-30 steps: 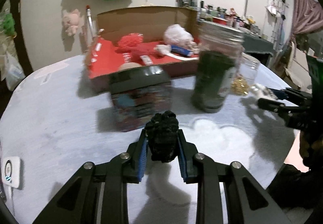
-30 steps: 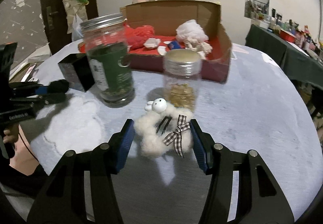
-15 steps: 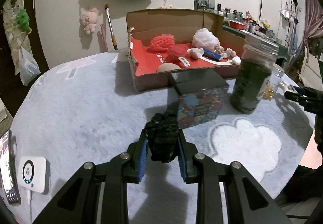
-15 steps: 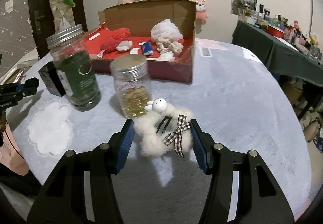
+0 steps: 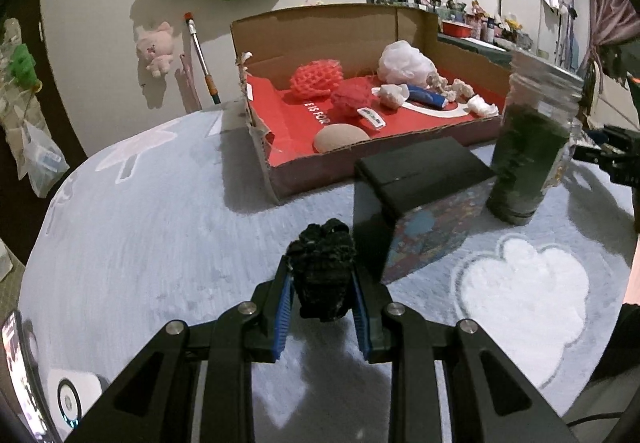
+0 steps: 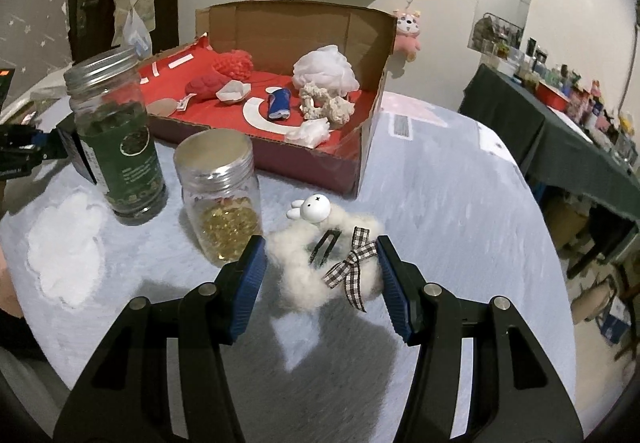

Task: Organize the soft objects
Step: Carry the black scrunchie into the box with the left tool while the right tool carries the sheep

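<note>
My left gripper [image 5: 322,285] is shut on a black scrunchie [image 5: 322,271] and holds it above the grey tablecloth. My right gripper [image 6: 320,267] is shut on a fluffy white scrunchie [image 6: 316,271] with a rabbit head, a hair clip and a checked bow. A cardboard box with a red floor [image 5: 304,115] stands at the back of the table, also in the right wrist view [image 6: 344,167]. It holds several soft things: a red mesh ball [image 5: 316,77], a white puff [image 6: 326,69] and a beige pad [image 5: 340,137].
A tall jar of dark green contents [image 6: 118,139] and a short jar of yellow beads [image 6: 222,199] stand left of my right gripper. A dark patterned box [image 5: 420,203] stands right of my left gripper. A white device [image 5: 76,399] lies at the table's near left edge.
Both views have swung so the cardboard box sits more central and closer. Both grippers keep their hold on the scrunchies.
</note>
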Available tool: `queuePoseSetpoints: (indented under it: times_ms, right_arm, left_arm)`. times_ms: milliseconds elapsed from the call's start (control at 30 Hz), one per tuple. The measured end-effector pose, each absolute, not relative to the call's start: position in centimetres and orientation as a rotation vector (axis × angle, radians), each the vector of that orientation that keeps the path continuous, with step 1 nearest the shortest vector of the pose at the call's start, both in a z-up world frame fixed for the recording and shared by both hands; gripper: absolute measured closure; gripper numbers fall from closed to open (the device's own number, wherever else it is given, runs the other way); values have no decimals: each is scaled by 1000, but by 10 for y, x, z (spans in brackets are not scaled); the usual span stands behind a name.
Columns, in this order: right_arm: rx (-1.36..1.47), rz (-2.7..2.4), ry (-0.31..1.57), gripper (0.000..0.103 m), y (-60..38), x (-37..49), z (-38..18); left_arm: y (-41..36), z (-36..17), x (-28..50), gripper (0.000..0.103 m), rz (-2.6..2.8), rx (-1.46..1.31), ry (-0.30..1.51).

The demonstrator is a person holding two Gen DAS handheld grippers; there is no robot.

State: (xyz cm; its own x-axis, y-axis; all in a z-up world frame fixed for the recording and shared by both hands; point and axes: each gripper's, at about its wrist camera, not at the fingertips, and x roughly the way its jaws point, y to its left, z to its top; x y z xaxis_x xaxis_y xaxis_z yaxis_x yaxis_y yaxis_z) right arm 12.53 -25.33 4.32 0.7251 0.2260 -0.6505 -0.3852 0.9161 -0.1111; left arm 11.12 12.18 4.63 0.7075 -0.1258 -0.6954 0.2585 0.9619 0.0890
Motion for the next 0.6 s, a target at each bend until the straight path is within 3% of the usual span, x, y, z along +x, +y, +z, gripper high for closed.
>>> queuePoseSetpoints:
  times_ms: [600]
  right_arm:
    - [-412, 380, 660, 50, -237, 152, 53]
  left_arm:
    - [120, 59, 138, 75, -285, 276, 738]
